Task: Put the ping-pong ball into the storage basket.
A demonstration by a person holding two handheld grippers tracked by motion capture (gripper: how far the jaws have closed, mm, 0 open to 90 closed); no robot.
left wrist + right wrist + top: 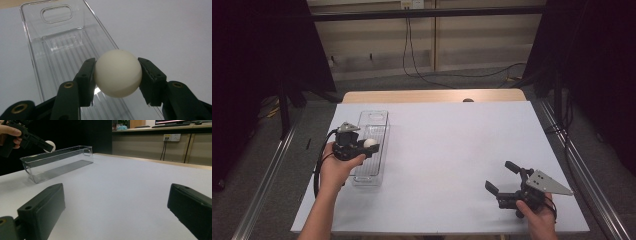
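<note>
Overhead, the left gripper [371, 146] pinches a smooth white ball [370, 143] above the clear ribbed plastic bin [379, 116] at left. Closer, matte black jaws clamp the ball [117, 73]. Meanwhile, the right gripper [117, 212] gapes wide, empty, near right.

ball [117, 73]: cream-white, plain, matte
bin [378, 123]: clear and colourless, with fine parallel ribs along its floor
left gripper [116, 75]: black jaws, with brass-coloured rings at the screw holes
right gripper [504, 176]: black, with a grey 3-cornered plate on top
table cover [452, 150]: plain pale grey-white, no pattern
table edge [432, 96]: light tan wood, seen as 1 strip beyond the cover
curtains [257, 45]: black, on both sides
floor [267, 165]: dull grey
back wall [472, 35]: beige panels
wall cables [409, 50]: black
</note>
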